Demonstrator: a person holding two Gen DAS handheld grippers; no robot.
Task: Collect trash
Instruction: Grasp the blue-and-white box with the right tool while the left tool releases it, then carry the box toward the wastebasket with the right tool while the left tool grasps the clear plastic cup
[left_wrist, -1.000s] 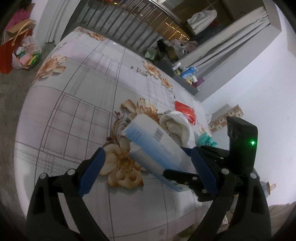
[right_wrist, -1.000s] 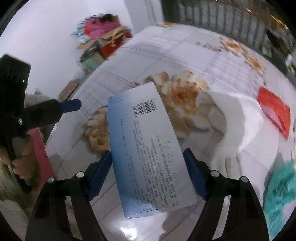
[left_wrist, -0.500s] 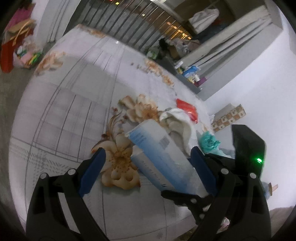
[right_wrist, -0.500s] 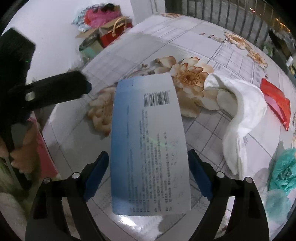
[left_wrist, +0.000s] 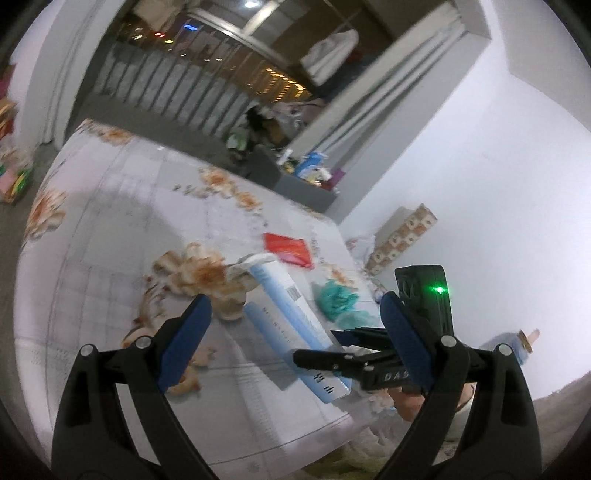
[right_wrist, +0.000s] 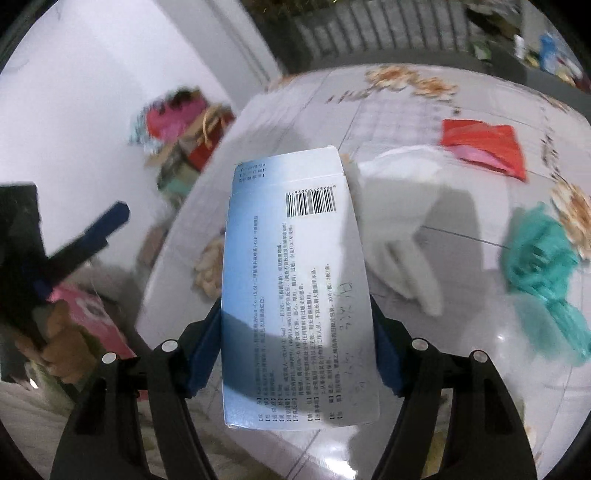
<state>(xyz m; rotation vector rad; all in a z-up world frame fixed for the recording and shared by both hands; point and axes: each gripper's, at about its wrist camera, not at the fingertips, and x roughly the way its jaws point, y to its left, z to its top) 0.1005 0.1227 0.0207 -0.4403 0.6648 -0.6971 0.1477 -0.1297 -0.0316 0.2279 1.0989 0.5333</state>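
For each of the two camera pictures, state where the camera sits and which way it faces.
Left wrist: on the left gripper, facing across the floral-clothed table; own open blue fingers, plus the right gripper clamping the pale blue barcoded carton.
Right wrist: on the right gripper, tilted down at the table; jaws closing on the carton.
Shared: carton, red packet, teal crumpled bag.

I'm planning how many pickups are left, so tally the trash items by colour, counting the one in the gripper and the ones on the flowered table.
Blue and white: 1, the printed carton between the right gripper's closing jaws
White: 1, crumpled white cloth
Red: 1, red wrapper
Teal: 1, teal plastic bag
Total: 4
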